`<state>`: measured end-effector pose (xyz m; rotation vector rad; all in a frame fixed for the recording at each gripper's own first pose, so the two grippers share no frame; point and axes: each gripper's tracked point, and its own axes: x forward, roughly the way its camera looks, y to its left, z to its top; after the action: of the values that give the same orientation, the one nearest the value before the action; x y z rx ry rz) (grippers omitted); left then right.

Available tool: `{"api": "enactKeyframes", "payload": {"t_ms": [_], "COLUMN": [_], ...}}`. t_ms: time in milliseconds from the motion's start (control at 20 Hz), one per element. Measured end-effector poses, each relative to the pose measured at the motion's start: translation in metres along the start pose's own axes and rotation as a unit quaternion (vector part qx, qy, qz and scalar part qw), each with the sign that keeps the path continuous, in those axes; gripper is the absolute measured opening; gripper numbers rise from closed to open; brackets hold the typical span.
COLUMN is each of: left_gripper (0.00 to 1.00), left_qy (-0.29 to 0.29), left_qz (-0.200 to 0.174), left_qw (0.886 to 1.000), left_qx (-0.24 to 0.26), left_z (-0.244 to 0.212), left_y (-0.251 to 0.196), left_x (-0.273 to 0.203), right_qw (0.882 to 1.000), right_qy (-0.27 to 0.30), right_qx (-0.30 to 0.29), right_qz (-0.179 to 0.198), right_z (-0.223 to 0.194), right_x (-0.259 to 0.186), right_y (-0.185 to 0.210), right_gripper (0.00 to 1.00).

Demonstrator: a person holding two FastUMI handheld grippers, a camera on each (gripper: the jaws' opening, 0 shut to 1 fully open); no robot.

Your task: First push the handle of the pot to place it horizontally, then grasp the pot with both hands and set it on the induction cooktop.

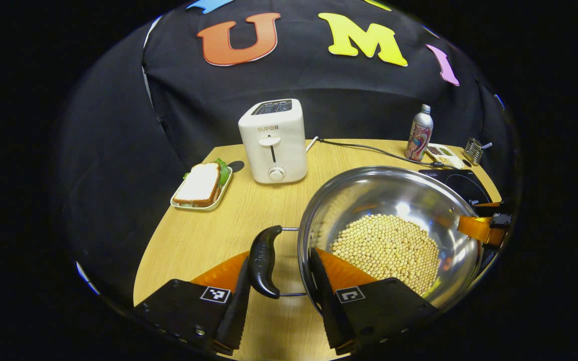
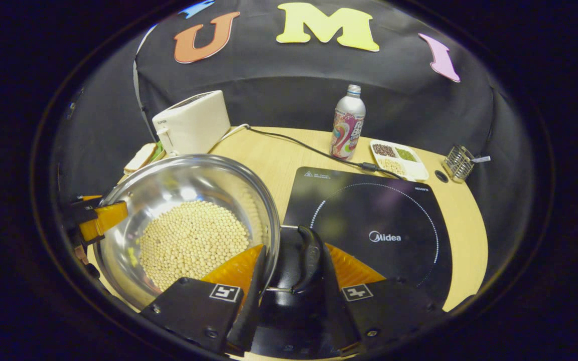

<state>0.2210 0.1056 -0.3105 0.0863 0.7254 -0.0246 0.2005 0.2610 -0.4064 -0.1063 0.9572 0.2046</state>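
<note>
two grippers flank the pot [image 1: 389,235]: left gripper [image 1: 279,281], low centre of the left gripper view, brackets the left handle [image 1: 264,260] with one finger inside the rim; whether it presses, cannot tell. right gripper [image 2: 289,286] likewise straddles the right handle [image 2: 309,258]. pot sits on the wooden table [image 1: 198,235], lower left of the right gripper view, beside the induction cooktop [image 2: 374,225].

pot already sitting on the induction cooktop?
No. In the right gripper view the pot of beans sits left of the induction cooktop, whose ringed glass surface lies bare.
</note>
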Motion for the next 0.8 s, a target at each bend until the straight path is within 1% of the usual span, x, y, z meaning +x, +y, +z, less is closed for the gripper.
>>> {"api": "enactKeyframes", "payload": {"t_ms": [50,100,150,250,350,400,450,500,550,650,700,800], "left_gripper": [0.61,0.61,0.61,0.61,0.61,0.61,0.61,0.61,0.61,0.61,0.61,0.61], "left_qy": [-0.015,-0.024,-0.025,-0.036,-0.048,-0.055,-0.063,-0.073,-0.075,-0.087,-0.089,-0.097], "left_qz": [-0.001,-0.001,-0.001,-0.001,0.0,-0.001,-0.001,-0.003,-0.003,-0.006,-0.007,-0.012], "left_qw": [1.0,1.0,1.0,0.999,0.999,0.998,0.998,0.997,0.997,0.996,0.996,0.995], "left_qx": [0.005,0.006,0.001,-0.001,0.0,-0.001,0.0,0.001,0.002,0.005,0.005,0.005], "left_z": [0.007,0.013,0.016,0.027,0.039,0.046,0.054,0.062,0.066,0.075,0.081,0.094], "left_y": [-0.001,-0.002,-0.003,-0.01,-0.016,-0.02,-0.026,-0.031,-0.037,-0.051,-0.058,-0.074], "left_x": [-0.005,-0.01,-0.016,-0.029,-0.043,-0.049,-0.055,-0.061,-0.065,-0.075,-0.079,-0.086], "right_qw": [1.0,1.0,1.0,1.0,1.0,1.0,1.0,1.0,0.999,0.999,0.998,0.998], "right_qy": [-0.002,-0.007,-0.011,-0.011,-0.017,-0.021,-0.023,-0.027,-0.033,-0.047,-0.053,-0.06], "right_qx": [0.0,-0.002,-0.003,-0.004,-0.009,-0.009,-0.01,-0.008,-0.013,-0.016,-0.018,-0.017], "right_qz": [0.0,0.001,0.002,0.002,0.005,0.006,0.007,0.008,0.009,0.005,0.003,0.0], "right_z": [0.004,0.009,0.014,0.021,0.03,0.034,0.038,0.043,0.049,0.06,0.065,0.073], "right_x": [-0.006,-0.013,-0.021,-0.035,-0.049,-0.056,-0.063,-0.07,-0.077,-0.093,-0.099,-0.111], "right_y": [-0.002,-0.004,-0.007,-0.014,-0.022,-0.027,-0.032,-0.038,-0.045,-0.062,-0.071,-0.089], "right_gripper": [0.58,0.58,0.57,0.59,0.6,0.58,0.6,0.6,0.58,0.57,0.6,0.6]}}
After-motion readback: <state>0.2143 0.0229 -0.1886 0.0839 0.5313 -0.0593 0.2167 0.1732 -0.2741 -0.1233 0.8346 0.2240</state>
